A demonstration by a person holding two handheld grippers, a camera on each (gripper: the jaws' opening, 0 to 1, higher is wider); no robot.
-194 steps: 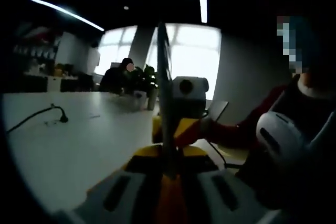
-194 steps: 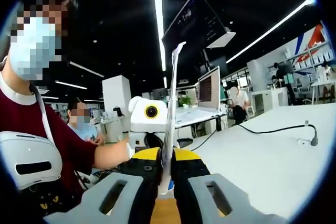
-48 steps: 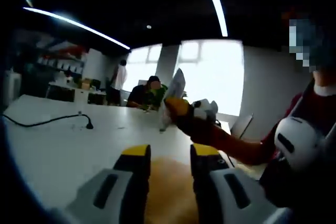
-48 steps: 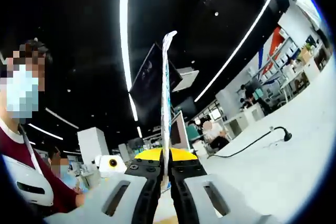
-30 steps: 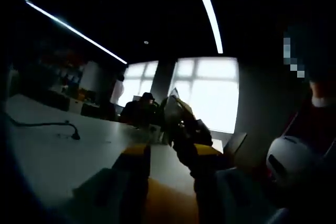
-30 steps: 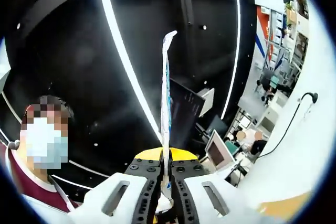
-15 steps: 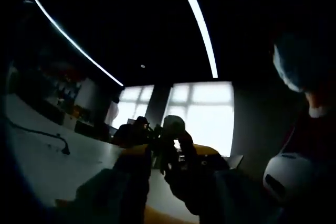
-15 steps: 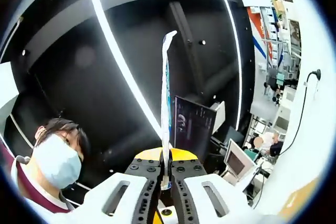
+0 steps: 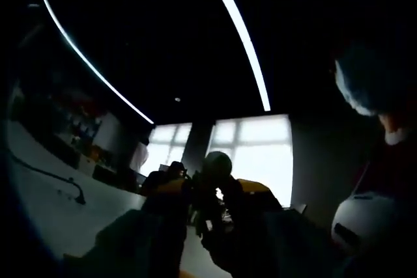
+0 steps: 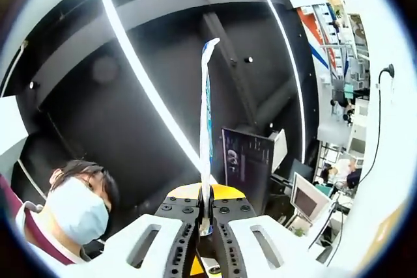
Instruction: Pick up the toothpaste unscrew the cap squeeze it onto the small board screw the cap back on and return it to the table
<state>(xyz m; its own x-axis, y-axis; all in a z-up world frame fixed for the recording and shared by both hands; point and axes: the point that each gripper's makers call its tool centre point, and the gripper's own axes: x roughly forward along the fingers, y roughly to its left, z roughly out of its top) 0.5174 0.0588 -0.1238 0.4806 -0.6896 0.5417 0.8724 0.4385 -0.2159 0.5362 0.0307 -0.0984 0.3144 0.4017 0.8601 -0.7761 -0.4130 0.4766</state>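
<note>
My right gripper (image 10: 206,222) is clamped on the toothpaste (image 10: 206,128), whose flat tube stands edge-on straight up from the jaws toward a black ceiling crossed by light strips (image 10: 146,89). A white table (image 10: 391,154) with a cable curves along the right. My left gripper (image 9: 208,226) is a backlit silhouette before bright windows (image 9: 260,151); I cannot tell its state.
</note>
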